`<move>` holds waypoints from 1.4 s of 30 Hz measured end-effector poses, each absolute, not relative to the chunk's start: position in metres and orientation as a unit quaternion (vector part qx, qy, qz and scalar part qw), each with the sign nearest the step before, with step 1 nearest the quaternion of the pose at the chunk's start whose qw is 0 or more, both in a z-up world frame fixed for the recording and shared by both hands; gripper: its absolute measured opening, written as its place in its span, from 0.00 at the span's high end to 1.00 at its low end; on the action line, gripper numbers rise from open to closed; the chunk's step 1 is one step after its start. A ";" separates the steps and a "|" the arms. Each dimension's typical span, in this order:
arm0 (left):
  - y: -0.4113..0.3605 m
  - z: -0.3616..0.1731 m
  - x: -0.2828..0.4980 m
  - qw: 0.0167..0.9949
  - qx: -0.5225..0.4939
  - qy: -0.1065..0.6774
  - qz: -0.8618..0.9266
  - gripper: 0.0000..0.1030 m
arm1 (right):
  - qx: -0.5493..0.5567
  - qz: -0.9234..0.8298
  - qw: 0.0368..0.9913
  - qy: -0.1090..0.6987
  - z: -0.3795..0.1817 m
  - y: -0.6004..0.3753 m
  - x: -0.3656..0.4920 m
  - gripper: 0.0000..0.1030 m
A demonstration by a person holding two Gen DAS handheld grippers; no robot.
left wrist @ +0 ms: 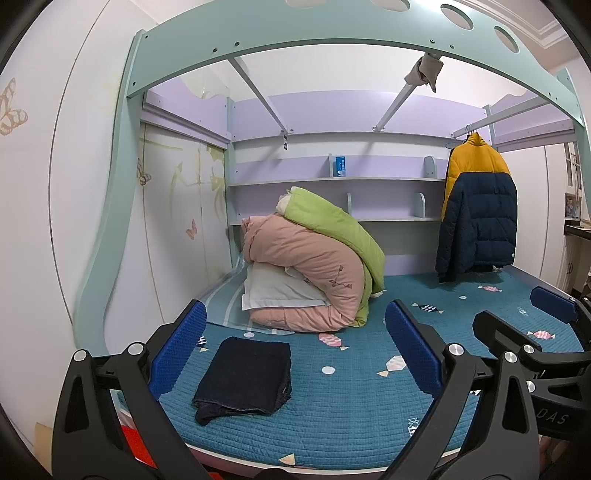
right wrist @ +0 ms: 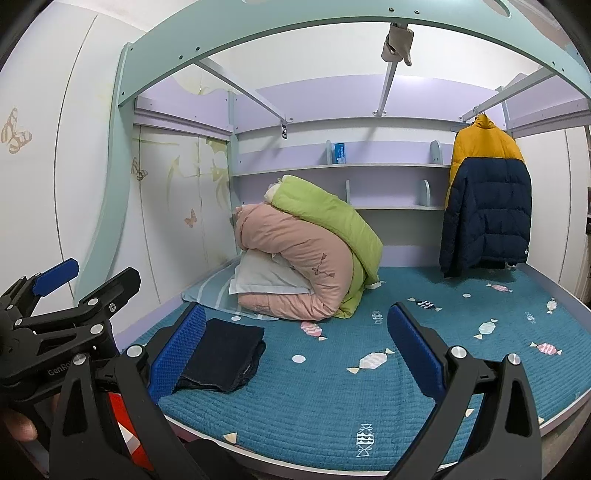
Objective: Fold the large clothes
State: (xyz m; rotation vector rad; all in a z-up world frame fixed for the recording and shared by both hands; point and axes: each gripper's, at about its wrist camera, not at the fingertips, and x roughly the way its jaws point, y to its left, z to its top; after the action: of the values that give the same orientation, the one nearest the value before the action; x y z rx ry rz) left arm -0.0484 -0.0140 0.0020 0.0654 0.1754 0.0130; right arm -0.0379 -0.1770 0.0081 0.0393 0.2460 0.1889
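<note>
A dark navy garment (left wrist: 245,373) lies folded into a rectangle on the teal quilted bed cover (left wrist: 332,417), near the bed's front left; it also shows in the right wrist view (right wrist: 223,360). My left gripper (left wrist: 295,350) is open and empty, held back from the bed's front edge with the folded garment between its blue pads. My right gripper (right wrist: 297,349) is open and empty, to the right of the garment; it also shows at the right in the left wrist view (left wrist: 517,317). A yellow and navy puffer jacket (left wrist: 476,206) hangs from a rail at the back right.
A pile of pink and green quilts (left wrist: 317,266) with a white pillow sits at the back left of the bed. Purple shelves (left wrist: 332,181) line the back wall. A white wardrobe (left wrist: 177,221) stands left. The bed frame beam (left wrist: 295,33) arches overhead.
</note>
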 end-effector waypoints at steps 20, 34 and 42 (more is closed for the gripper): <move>-0.027 0.002 -0.052 0.996 0.034 0.079 0.014 0.05 | 0.021 0.094 0.988 0.123 0.008 -0.179 -0.036 0.07; -0.029 0.003 -0.053 0.996 0.034 0.079 0.015 0.05 | 0.021 0.095 0.988 0.124 0.007 -0.181 -0.036 0.07; -0.031 0.003 -0.053 0.996 0.034 0.079 0.016 0.05 | 0.021 0.095 0.988 0.124 0.008 -0.182 -0.036 0.07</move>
State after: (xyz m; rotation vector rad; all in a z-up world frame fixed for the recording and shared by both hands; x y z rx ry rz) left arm -0.0533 -0.0305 0.0026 0.0683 0.1584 0.0312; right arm -0.0355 -0.1821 0.0076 0.0431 0.2490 0.1905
